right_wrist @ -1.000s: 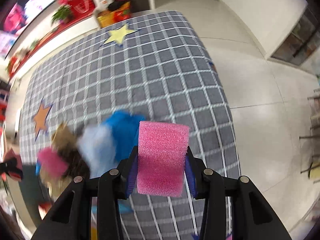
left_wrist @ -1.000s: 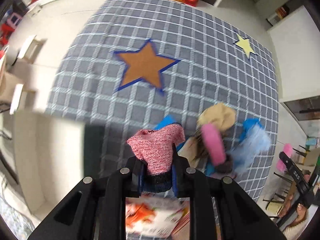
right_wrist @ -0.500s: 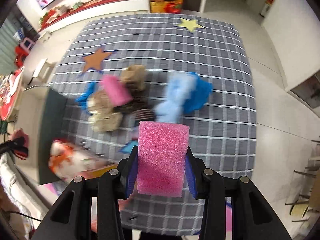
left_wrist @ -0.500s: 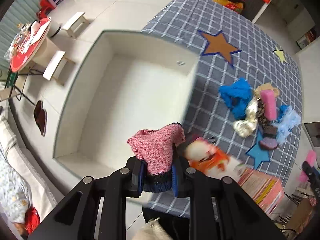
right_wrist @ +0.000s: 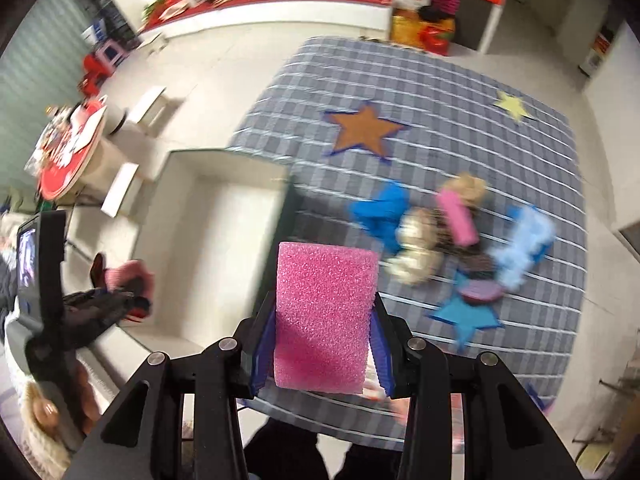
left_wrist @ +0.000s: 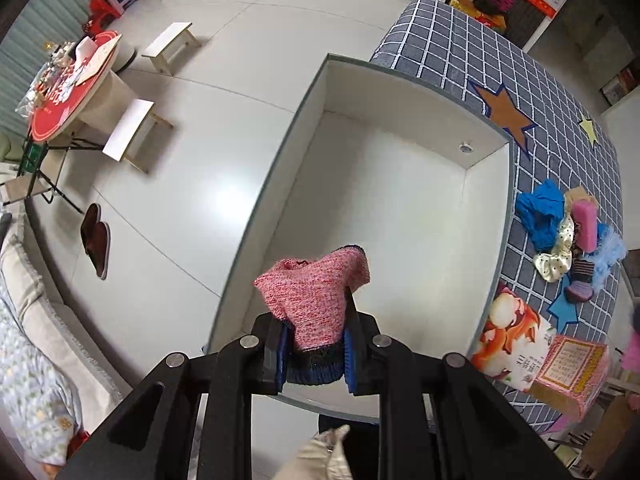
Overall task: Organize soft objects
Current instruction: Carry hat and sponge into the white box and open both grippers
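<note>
My left gripper [left_wrist: 314,354] is shut on a pink knitted cloth [left_wrist: 316,292] with a dark blue hem, hanging above the white open box [left_wrist: 400,208]. My right gripper [right_wrist: 322,354] is shut on a pink sponge block [right_wrist: 324,316], held over the near edge of the grey checked mat [right_wrist: 460,128]. In the right wrist view the left gripper [right_wrist: 132,292] with its pink cloth shows at the left, beside the box [right_wrist: 224,248]. A heap of soft things lies on the mat: blue cloth [left_wrist: 540,212], pink sponge [left_wrist: 585,222], cream dotted scrunchie [left_wrist: 554,260], light blue fluff [left_wrist: 608,252].
The box stands on the white floor against the mat's left edge. A picture bag [left_wrist: 508,336] and a pink carton [left_wrist: 572,368] lie at the mat's near corner. Low stools [left_wrist: 134,132], a red round table [left_wrist: 68,92] and slippers [left_wrist: 96,236] stand left of the box.
Both grippers swung left, away from the heap of soft things toward the white box. The left one now hangs over the box's inside. Both grips stayed the same.
</note>
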### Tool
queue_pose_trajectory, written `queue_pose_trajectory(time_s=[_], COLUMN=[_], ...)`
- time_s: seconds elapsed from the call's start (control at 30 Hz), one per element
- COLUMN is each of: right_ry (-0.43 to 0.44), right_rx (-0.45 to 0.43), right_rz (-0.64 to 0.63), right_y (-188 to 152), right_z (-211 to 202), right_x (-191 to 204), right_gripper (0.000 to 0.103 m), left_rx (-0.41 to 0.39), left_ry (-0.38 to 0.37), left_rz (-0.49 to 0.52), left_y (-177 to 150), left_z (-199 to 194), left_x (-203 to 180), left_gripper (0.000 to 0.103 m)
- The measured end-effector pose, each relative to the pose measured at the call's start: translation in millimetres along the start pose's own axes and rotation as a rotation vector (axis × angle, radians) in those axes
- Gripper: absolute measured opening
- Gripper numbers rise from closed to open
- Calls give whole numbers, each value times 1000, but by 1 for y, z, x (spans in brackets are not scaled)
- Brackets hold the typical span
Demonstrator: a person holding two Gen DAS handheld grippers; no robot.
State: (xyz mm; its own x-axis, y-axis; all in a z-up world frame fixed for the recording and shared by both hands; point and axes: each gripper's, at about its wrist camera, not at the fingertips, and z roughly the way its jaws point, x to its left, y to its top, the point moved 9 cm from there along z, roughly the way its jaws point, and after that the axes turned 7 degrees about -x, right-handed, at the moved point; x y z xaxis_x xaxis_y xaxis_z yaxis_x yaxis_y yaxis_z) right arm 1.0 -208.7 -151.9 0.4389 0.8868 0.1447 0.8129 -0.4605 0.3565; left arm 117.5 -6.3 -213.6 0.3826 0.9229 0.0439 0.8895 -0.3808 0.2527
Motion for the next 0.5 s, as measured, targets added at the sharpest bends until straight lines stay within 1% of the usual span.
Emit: queue_pose_trajectory(time_s=[0.07,0.13,0.23,0.3,0.37,0.5], right_ry=[-10,-17,-27,-36,-11,-2], right_rx=[23,39,55,84,119,139], right_rz=[-18,-26,-49,-56,-24,-40], right_y=[3,4,5,1,-5,-7], right_z=[19,35,59,69,75,90], right_x=[25,41,64,73,82,98], right_gripper=[43,43,43,43,43,43], left_rx=[-11,-7,-4,5,29,51], left_ry=[-16,-32,-15,-19,-47,-60], left_rz=[-1,7,17,2,-15,-25], left_y=[-2,-4,-11,-16,-24,-33], left_z=[0,2,8,13,19,26], left_x=[5,8,16,20,22,26], left_gripper=[23,23,24,24,24,24])
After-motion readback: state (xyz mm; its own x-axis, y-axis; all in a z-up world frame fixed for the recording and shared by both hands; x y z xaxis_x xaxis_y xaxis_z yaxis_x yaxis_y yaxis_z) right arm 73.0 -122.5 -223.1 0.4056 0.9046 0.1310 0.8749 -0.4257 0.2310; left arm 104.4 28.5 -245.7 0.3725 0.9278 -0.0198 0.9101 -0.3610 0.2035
